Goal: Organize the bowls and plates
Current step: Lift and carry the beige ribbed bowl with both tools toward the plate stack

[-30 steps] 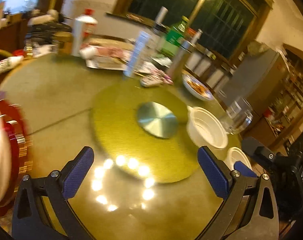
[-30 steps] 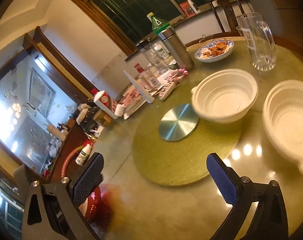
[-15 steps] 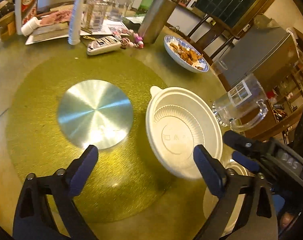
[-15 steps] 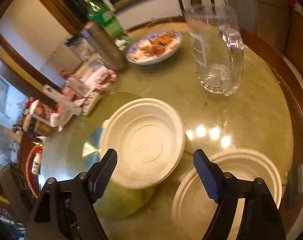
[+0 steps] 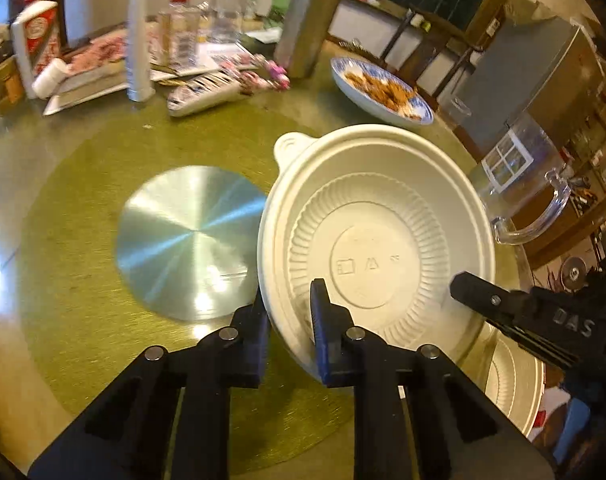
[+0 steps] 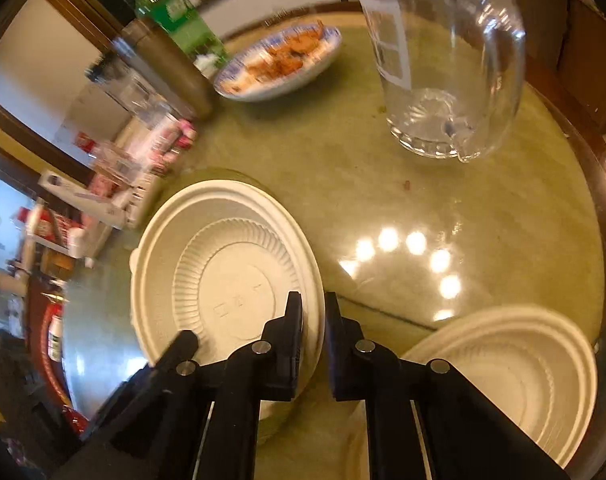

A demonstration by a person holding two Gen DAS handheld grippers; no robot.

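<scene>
A white disposable bowl (image 5: 377, 240) sits at the right edge of the round green turntable (image 5: 83, 200). My left gripper (image 5: 289, 316) is shut on its near left rim, one finger inside and one outside. My right gripper (image 6: 313, 320) is shut on the same bowl (image 6: 223, 280) at its near right rim; its finger (image 5: 479, 292) shows over the bowl in the left wrist view. A second white bowl (image 6: 515, 364) rests on the table to the right, also visible in the left wrist view (image 5: 511, 384).
A glass pitcher (image 6: 443, 64) stands just beyond the bowls. A blue-rimmed plate of food (image 5: 379, 90), a steel flask (image 5: 303, 20), a green bottle (image 6: 175, 16), a remote (image 5: 207, 92) and clutter fill the far side. A steel disc (image 5: 191, 240) marks the turntable centre.
Both grippers moved down onto the first bowl and closed on opposite parts of its near rim; half a second ago both were open above it.
</scene>
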